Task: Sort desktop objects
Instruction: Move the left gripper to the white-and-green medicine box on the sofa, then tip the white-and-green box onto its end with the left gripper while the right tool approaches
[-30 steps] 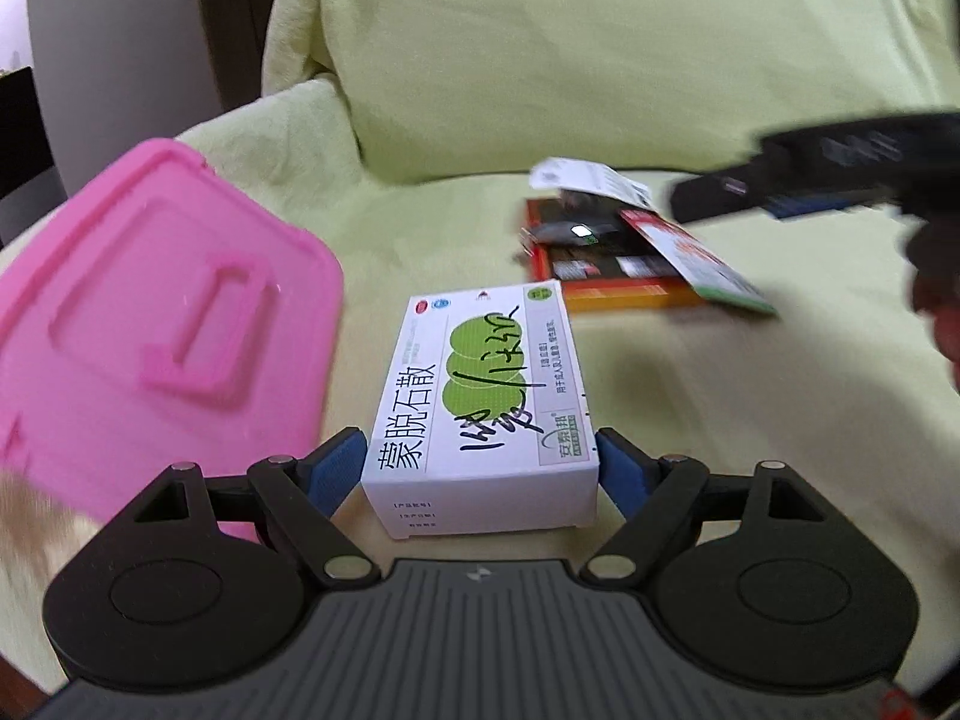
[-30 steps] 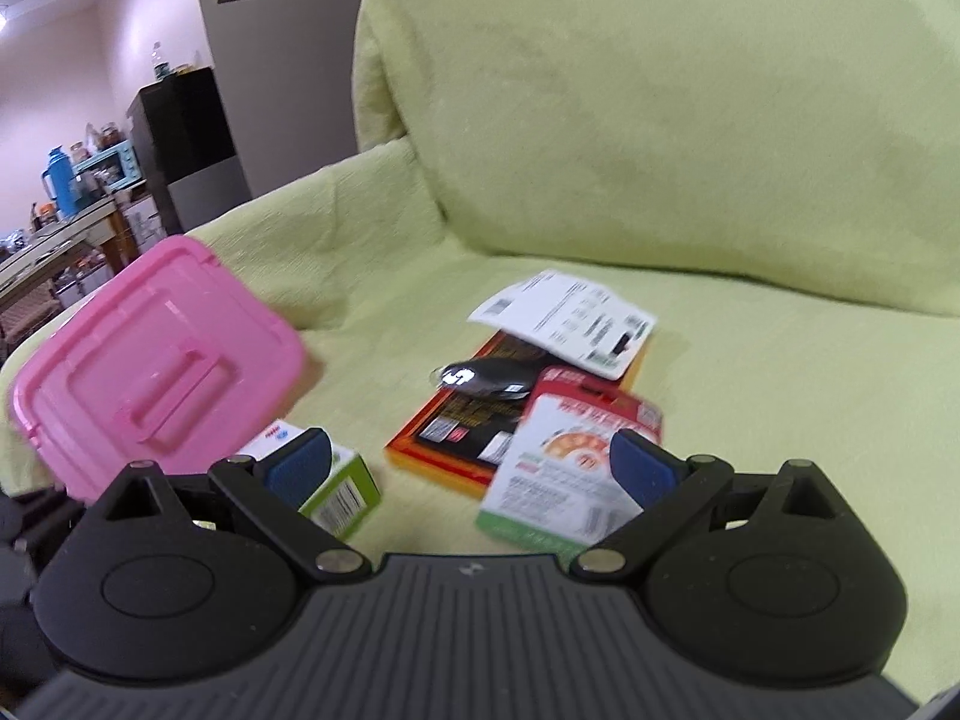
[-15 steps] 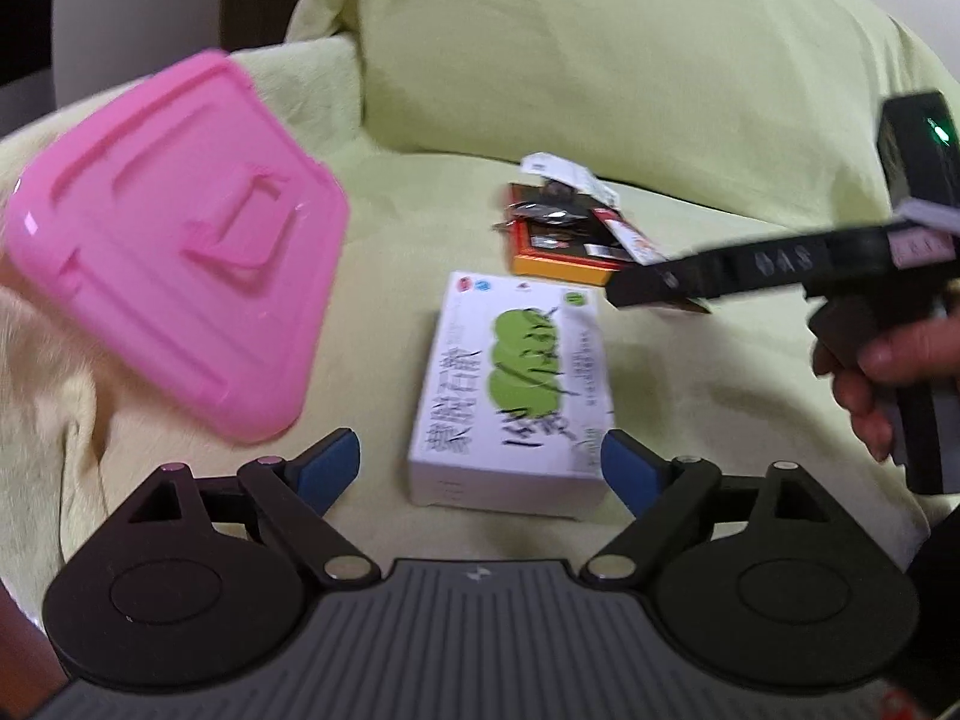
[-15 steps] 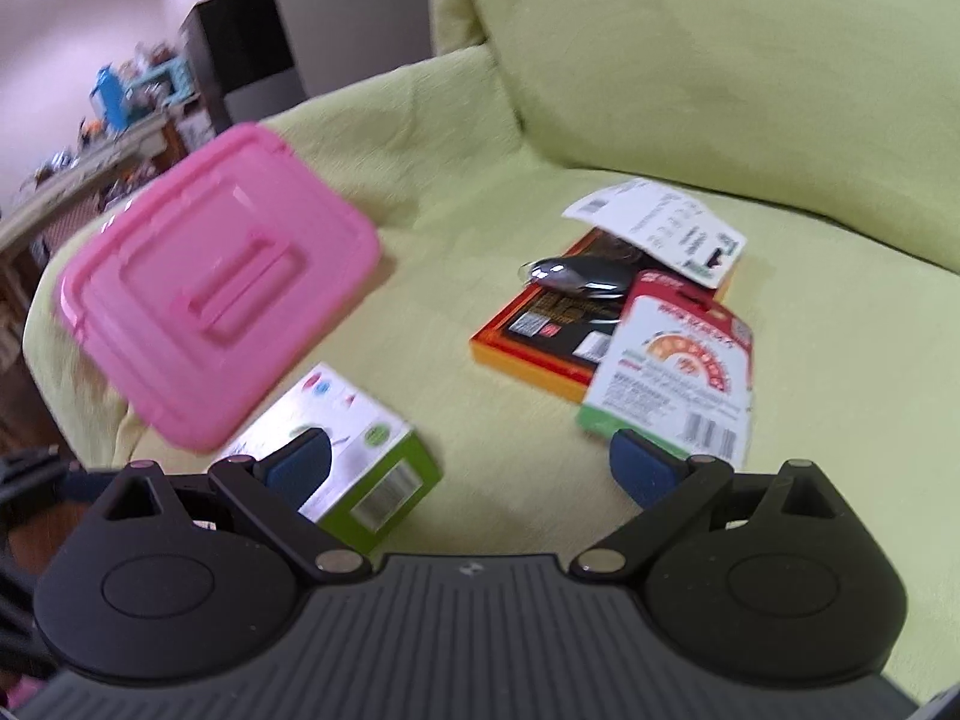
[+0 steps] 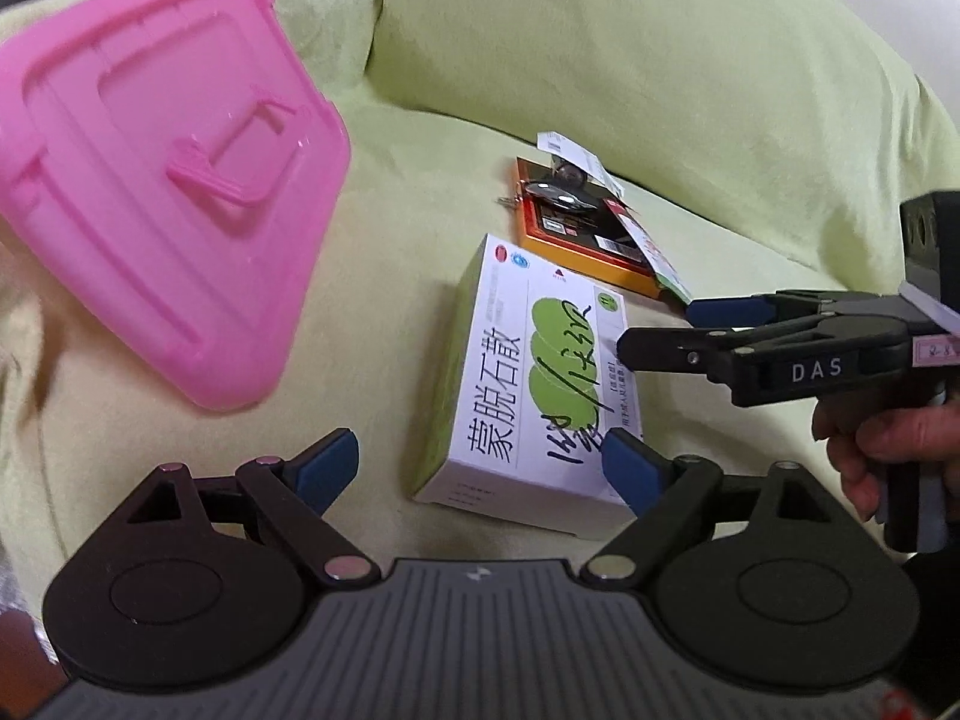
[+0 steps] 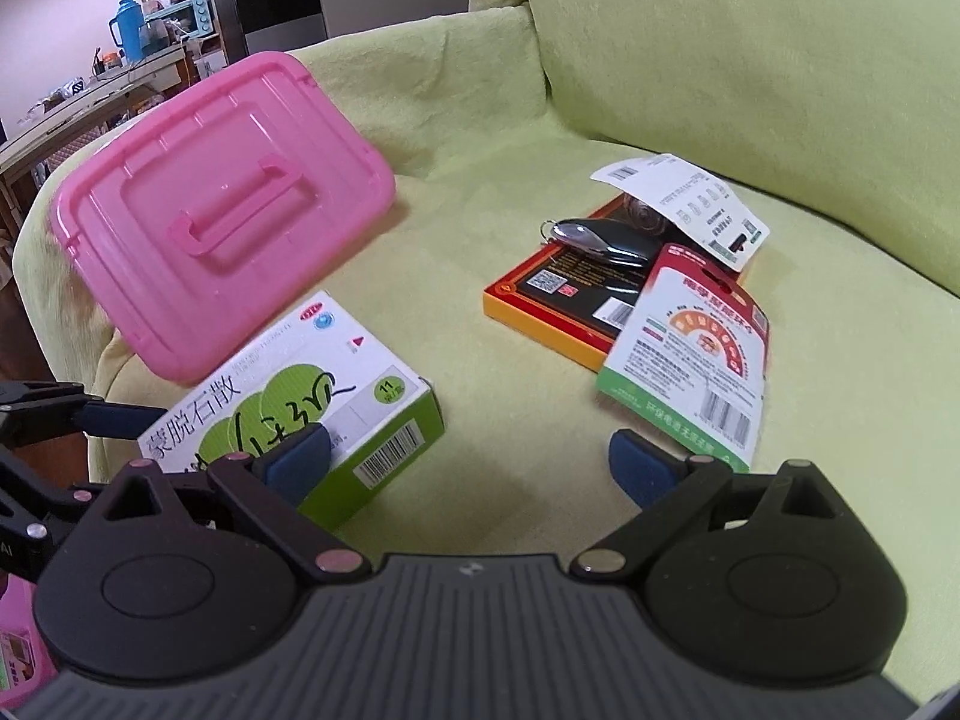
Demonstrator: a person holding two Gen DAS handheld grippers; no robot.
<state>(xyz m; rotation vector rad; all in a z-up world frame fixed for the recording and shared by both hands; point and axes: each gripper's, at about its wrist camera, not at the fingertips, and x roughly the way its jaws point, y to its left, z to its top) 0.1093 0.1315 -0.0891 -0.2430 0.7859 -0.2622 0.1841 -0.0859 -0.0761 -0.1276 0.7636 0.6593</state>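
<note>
1. The left gripper (image 5: 480,468) has its fingers spread wide and holds nothing; its right blue pad overlaps the near corner of the medicine box (image 5: 534,384), but whether it touches cannot be told.
2. The right gripper (image 6: 468,459) is likewise released and empty, its fingers parted over bare sofa cover, with its left pad in front of the medicine box (image 6: 288,402). In the left wrist view this gripper (image 5: 660,330) reaches in from the right above the box's far edge, gripped by a hand (image 5: 888,450).
3. The medicine box, white and green with handwriting on top, lies flat and closed on the yellow-green sofa seat (image 6: 510,372).
4. Just beyond it to the left, the pink storage box (image 6: 222,252) sits tilted against the sofa's armrest, lid on, so its contents are hidden.
5. Open seat separates the medicine box from a pile farther right: an orange-edged packet (image 6: 540,294), with a red and green card (image 6: 690,354) overlapping its near corner, a black key fob (image 6: 600,240) on top, and a white receipt (image 6: 690,204) at the far end.
6. The backrest cushion (image 6: 750,60) rises behind the pile.
</note>
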